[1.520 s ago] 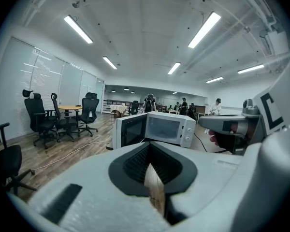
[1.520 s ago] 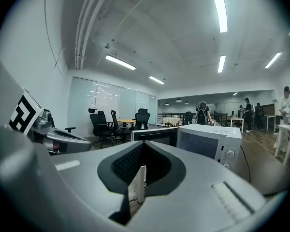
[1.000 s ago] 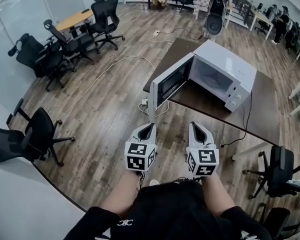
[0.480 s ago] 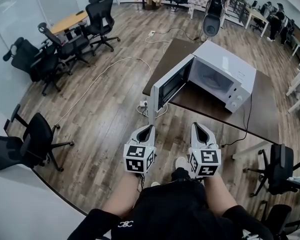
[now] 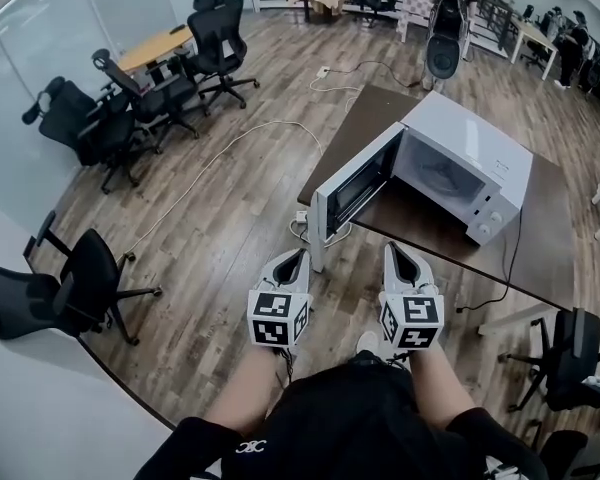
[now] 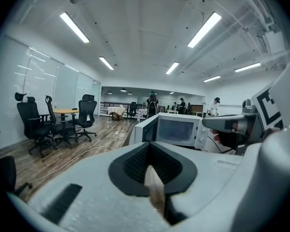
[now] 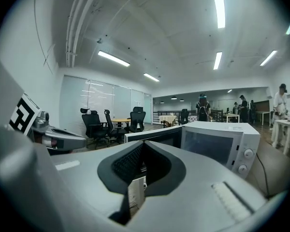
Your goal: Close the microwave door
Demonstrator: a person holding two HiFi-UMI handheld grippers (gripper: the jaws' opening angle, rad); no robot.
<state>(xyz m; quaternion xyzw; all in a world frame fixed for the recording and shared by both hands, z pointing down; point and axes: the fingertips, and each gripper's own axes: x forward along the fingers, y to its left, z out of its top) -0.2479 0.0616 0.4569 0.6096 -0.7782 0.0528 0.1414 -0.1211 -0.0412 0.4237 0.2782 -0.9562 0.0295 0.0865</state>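
Microwave (image 5: 460, 173) on dark worktop (image 5: 540, 243), well ahead of both claws. Door (image 5: 352, 183) stands wide open on the left side, past the worktop edge.

Left claw (image 5: 296, 256): jaws fully together, nothing between them. Right claw (image 5: 396, 252): apparently also closed and empty, though its own view leaves a thin slit that is hard to read.

Claws are side by side, short of the door, touching nothing.

Against a second ago: microwave is lower and further right in head view, and the door's free edge is nearer the claws. Door angle is unchanged.

Microwave (image 5: 467, 158) on table (image 5: 412, 232), office chairs (image 5: 145, 98) far left
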